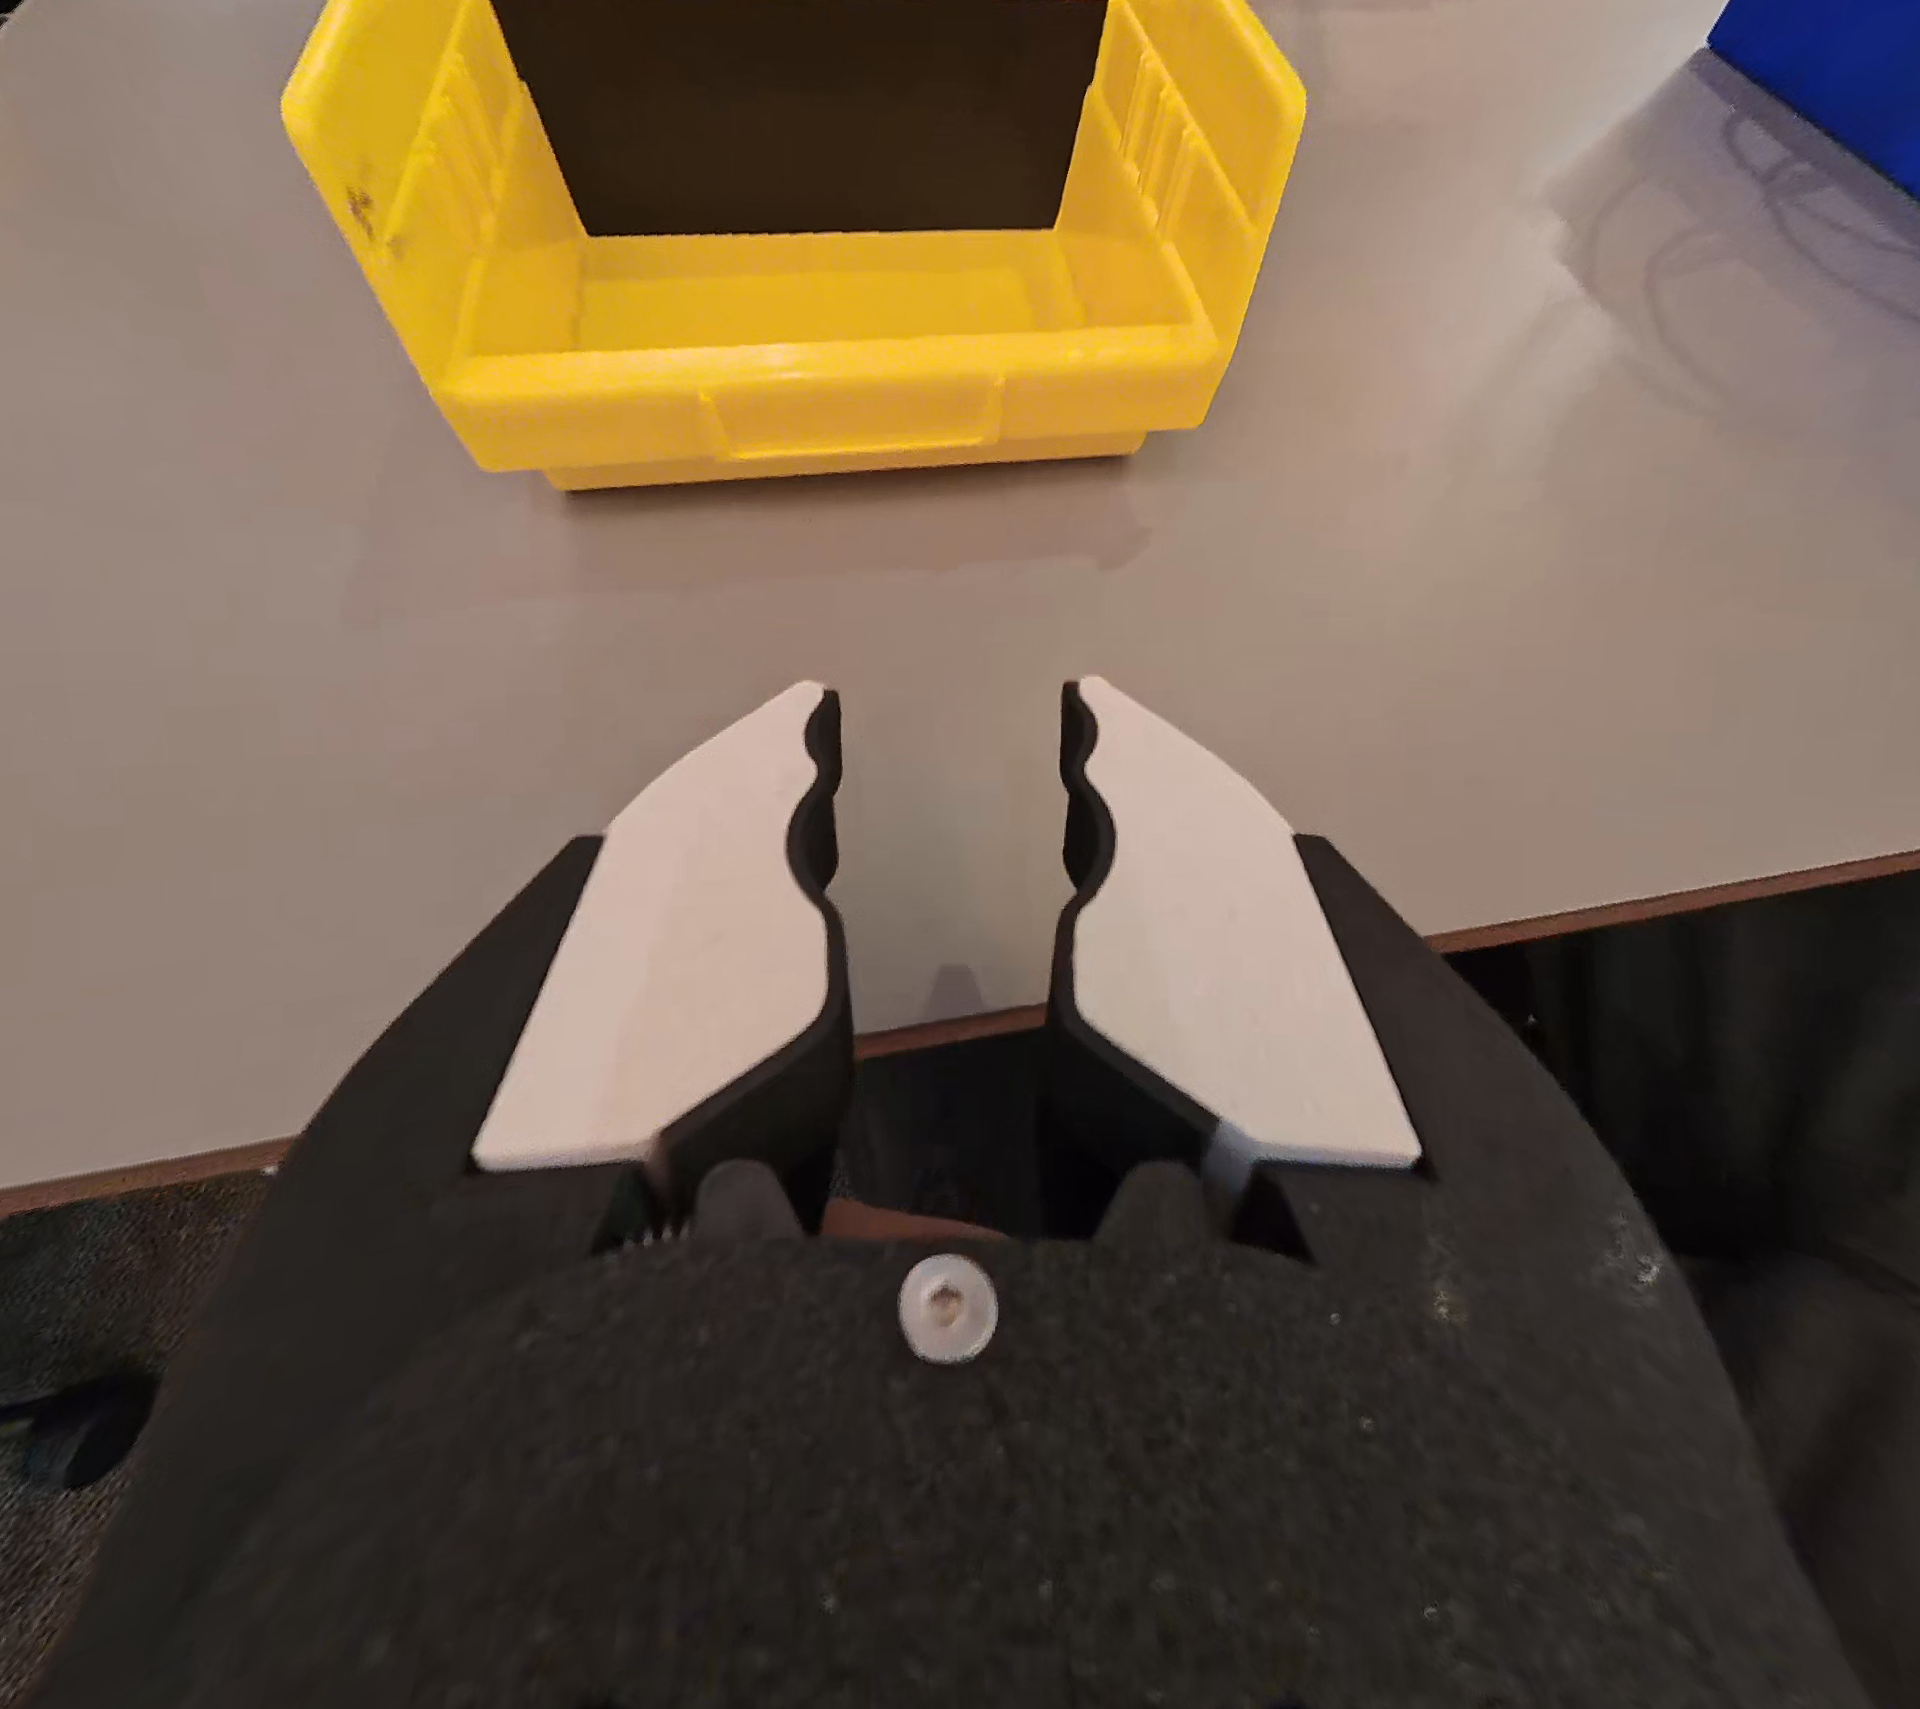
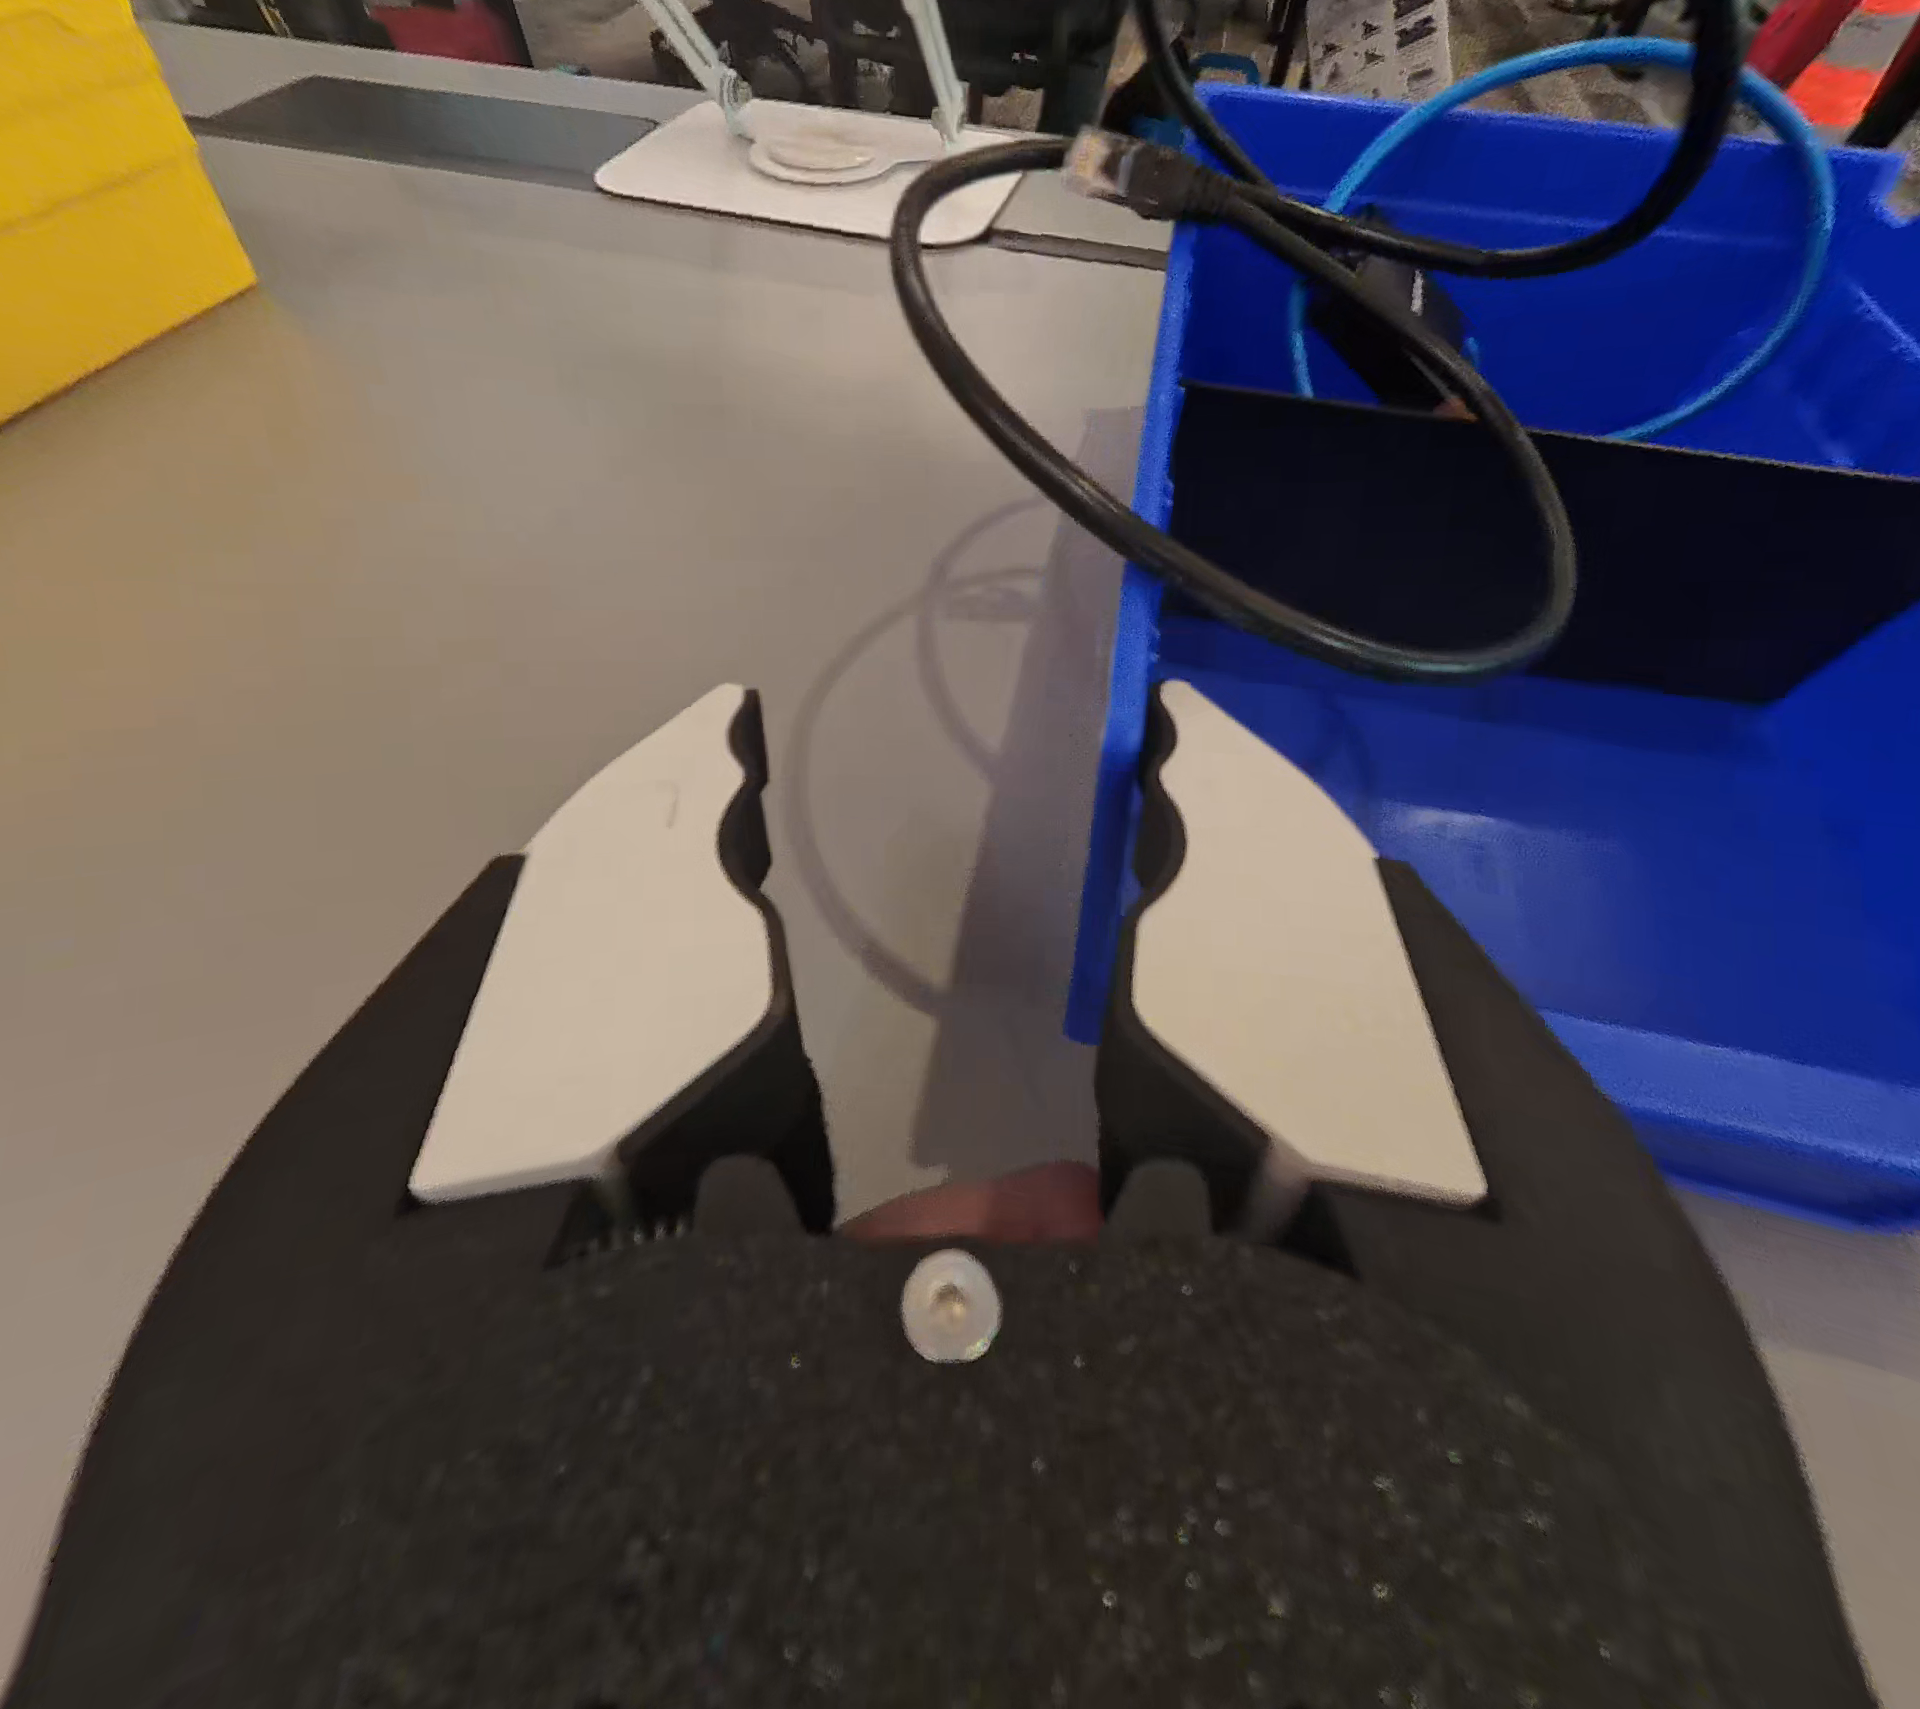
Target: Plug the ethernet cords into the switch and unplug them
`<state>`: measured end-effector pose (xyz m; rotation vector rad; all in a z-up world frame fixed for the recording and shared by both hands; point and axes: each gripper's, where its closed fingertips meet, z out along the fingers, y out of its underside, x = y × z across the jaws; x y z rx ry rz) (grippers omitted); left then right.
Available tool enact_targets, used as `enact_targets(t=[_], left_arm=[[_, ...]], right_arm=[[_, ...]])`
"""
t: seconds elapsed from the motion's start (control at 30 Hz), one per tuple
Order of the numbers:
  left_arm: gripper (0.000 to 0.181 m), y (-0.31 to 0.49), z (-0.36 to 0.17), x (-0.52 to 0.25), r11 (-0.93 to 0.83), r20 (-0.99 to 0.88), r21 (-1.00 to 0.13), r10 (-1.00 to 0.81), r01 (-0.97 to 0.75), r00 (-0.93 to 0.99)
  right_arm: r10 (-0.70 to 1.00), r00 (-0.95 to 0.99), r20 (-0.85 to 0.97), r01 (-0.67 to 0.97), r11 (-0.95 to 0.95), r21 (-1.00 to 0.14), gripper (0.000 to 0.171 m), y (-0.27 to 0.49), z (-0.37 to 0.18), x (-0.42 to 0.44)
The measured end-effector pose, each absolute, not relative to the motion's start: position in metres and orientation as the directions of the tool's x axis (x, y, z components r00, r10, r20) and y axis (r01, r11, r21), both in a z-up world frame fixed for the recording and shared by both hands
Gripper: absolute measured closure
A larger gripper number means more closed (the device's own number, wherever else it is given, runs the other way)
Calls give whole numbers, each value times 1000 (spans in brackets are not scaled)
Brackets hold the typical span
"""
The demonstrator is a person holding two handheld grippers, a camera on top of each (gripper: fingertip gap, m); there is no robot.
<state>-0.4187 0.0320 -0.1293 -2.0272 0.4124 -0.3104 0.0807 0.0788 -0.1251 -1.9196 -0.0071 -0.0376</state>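
A smooth grey desk (image 1: 1351, 620) fills the foreground of a cluttered workroom, and over its near edge the left hand-held gripper (image 1: 950, 703) and right hand-held gripper (image 2: 954, 709) both gape empty. Beyond sit an empty yellow plastic bin (image 1: 831, 402) and a blue plastic bin (image 2: 1558, 880) holding the looped black ethernet cord (image 2: 1195, 558), a light-blue cord (image 2: 1787, 205) and a black box (image 2: 1392, 329), possibly the switch. Pulling one tangled loop could drag the rest out.

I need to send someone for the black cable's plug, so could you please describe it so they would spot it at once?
Find the blue bin on the grey table. A black cable loops out over its near left wall, beside a light blue cable. The plug is the clear tip hanging above the bin's far left corner, the only clear piece there.
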Motion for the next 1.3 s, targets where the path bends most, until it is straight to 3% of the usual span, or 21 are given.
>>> enact_targets(t=[0.1,0.3,0.47,0.63,0.83,0.97,1.1,1.2,1.3], left_arm=[[141,28,-132,-424,-446,26,-878,-405,-172,914],[141,27,-134,-414,-447,21,-874,-428,-192,904],[139,30,-130,-367,-395,15,-888,-535,-234,844],[137,27,-118,-283,-301,20,-919,-681,-255,732],[128,13,-95,-151,-269,160,-956,-810,-116,564],[126,26,-103,-68,-237,88,-953,-809,-186,581],[126,53,-117,-14,-277,78,-933,-781,-231,620],[128,75,-125,4,-322,99,-917,-755,-236,648],[143,96,-135,7,-370,107,-896,-715,-245,690]], right_arm=[[37,998,51,61,-346,-936,106,83,-126,67],[278,959,-58,41,-338,-940,140,66,-118,11],[310,948,-73,27,-306,-952,128,42,-104,-7],[224,975,1,61,-261,-963,126,15,-93,22],[-10,999,-51,-51,-166,-985,127,-26,-69,95],[-210,972,-104,-132,-126,-983,122,-47,-66,145],[-295,952,-78,-151,-235,-960,112,-44,-92,165],[-309,947,-88,-175,-267,-948,116,-29,-104,169],[-364,928,-80,-216,-349,-912,131,-11,-127,176]])
